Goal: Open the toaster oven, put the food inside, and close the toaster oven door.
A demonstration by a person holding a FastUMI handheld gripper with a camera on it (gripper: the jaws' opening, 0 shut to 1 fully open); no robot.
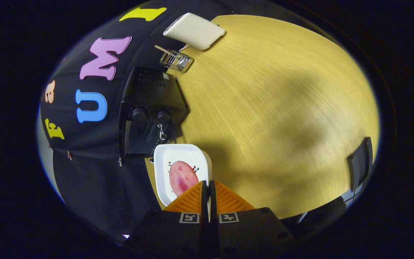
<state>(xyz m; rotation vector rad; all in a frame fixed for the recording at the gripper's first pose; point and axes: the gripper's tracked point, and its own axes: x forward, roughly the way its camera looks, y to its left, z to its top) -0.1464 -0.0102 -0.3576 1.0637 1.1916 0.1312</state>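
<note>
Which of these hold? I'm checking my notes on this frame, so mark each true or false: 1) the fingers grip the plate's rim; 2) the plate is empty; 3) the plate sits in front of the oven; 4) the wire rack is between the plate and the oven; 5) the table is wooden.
1) True: the gripper is shut on the rim of the plate.
2) False: a pink slice of food lies on it.
3) True: the oven stands just beyond it.
4) False: the wire rack is beyond the oven, by a white box.
5) True: the table shows wood grain.
</note>
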